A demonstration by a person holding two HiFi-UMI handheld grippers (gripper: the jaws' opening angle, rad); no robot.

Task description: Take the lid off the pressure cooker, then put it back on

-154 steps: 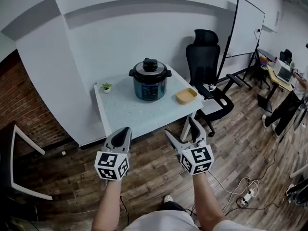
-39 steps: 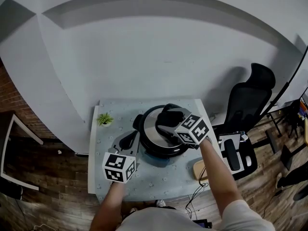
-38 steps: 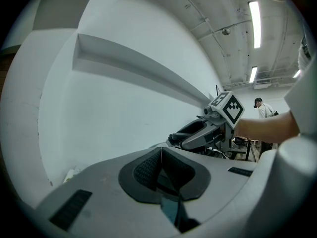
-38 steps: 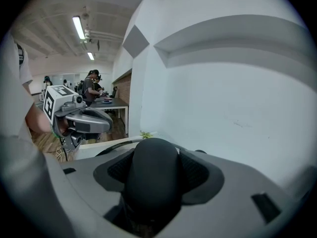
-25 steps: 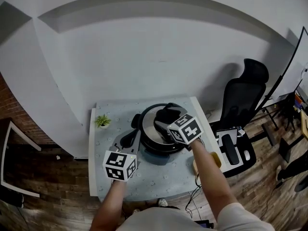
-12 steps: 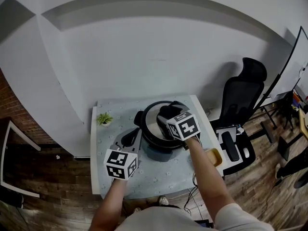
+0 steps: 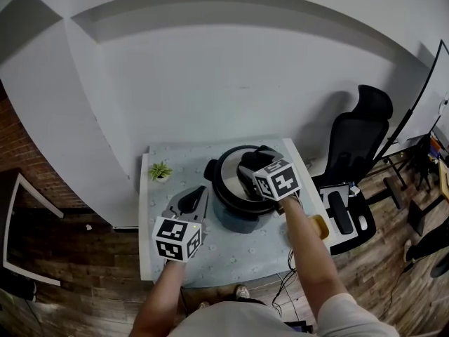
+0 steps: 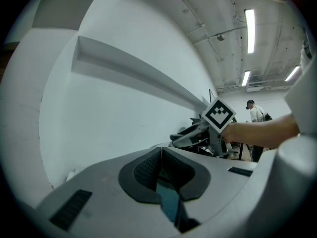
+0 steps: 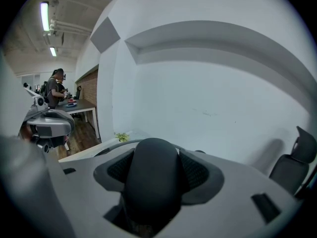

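The right gripper squeezes the black handle on top of the lid. The left gripper has its 2 fingers pressed together, beside the pressure cooker.

**Grey grippers, marker cubes, pale top**

The left gripper and right gripper share a smooth grey plastic shell with slim rectangular slots. Black ribbed rubber pads line the jaws. Each carries a white cube printed with black square markers. The person wears a pale short-sleeved top.
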